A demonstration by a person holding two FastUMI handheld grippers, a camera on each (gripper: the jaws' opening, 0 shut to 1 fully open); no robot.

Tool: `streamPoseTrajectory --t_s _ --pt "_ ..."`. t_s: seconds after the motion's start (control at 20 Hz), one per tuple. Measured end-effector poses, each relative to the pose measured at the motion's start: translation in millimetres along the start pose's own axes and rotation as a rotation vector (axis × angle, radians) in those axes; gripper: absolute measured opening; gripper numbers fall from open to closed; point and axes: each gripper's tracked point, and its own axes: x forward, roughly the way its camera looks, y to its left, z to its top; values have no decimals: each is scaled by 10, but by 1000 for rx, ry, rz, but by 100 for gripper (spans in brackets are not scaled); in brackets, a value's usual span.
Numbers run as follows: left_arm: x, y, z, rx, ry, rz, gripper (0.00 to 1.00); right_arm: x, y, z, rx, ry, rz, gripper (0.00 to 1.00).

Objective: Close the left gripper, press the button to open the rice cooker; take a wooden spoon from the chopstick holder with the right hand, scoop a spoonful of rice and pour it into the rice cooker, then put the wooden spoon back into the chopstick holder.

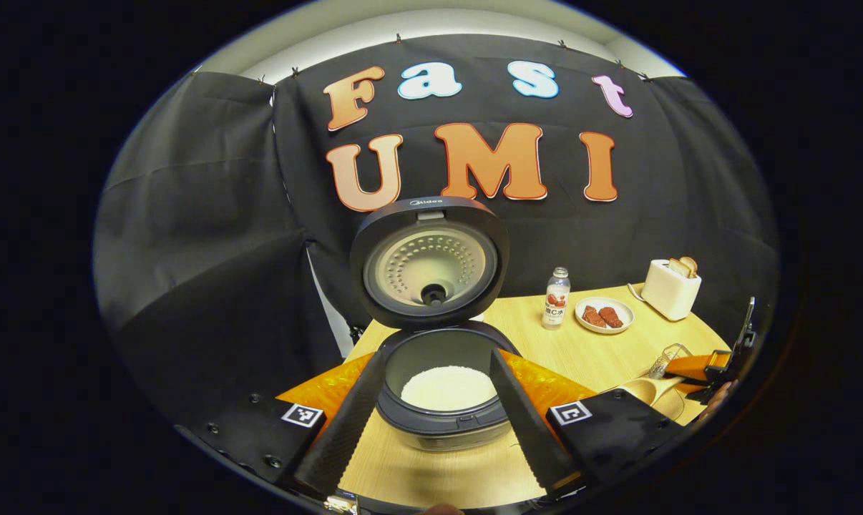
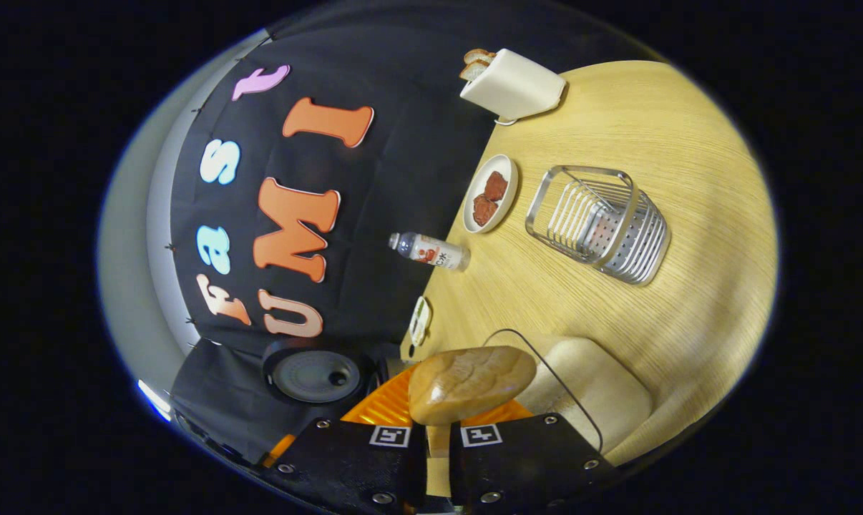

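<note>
White rice sits in the open rice cooker at lower centre, framed by the spread left claw. Right claw pinches the wooden spoon; the chopstick holder lies right on the surface.

Black gripper bodies with orange housings, screws, square tag markers.

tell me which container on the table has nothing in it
The metal chopstick holder: its wire basket shows no utensils. The rice cooker holds white rice, the small plate holds red-brown pieces.
</note>
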Motion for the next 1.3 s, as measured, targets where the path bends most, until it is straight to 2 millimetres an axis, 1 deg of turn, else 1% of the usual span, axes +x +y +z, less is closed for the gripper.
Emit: streamPoseTrajectory --t_s 0.05,0.1,0.15,0.25,0.3,0.35,0.4,0.45,0.55,0.65,0.7,0.75,0.9,0.95,1.05,1.15,1.2,1.3 --pt "7 3 23 -3 -8 2 99 -18 92 62 24 -5 25 12" --pt "2 9 48 -7 -18 8 95 -16 187 109 43 -7 50 12" --pt "1 20 79 -14 -27 13 94 -22 291 134 66 -5 76 12" --pt "-21 56 145 -28 -53 19 95 17 499 180 89 0 125 12" --pt "-36 83 169 -32 -66 25 100 66 588 166 97 13 134 12" --pt "-40 114 194 -34 -75 32 100 100 661 115 107 41 132 12" --pt "-47 144 202 -35 -85 43 95 147 745 87 97 51 135 12" --pt "-57 173 229 -37 -96 52 99 220 869 56 90 63 145 11" --pt "-113 267 295 -42 -127 75 99 328 1132 -92 74 110 176 12" --pt "-165 385 320 -56 -147 92 94 452 1421 -255 53 150 216 11" --pt "-185 457 297 -61 -149 103 100 527 1539 -335 44 168 233 12" --pt "-202 544 284 -61 -153 119 100 598 1643 -413 39 184 246 12" --pt "-237 748 238 -72 -158 153 99 841 1849 -627 29 230 263 12" --pt "-241 815 197 -76 -153 165 100 920 1883 -708 22 241 266 12" --pt "-252 950 140 -80 -147 184 94 1093 1947 -839 14 260 262 11" --pt "-245 1069 111 -76 -143 202 100 1263 1960 -962 8 275 250 11" --pt "-250 1108 96 -73 -140 212 94 1339 1963 -1014 4 279 241 12" --pt "-242 1150 64 -73 -130 217 95 1479 1954 -1149 -33 292 211 12"
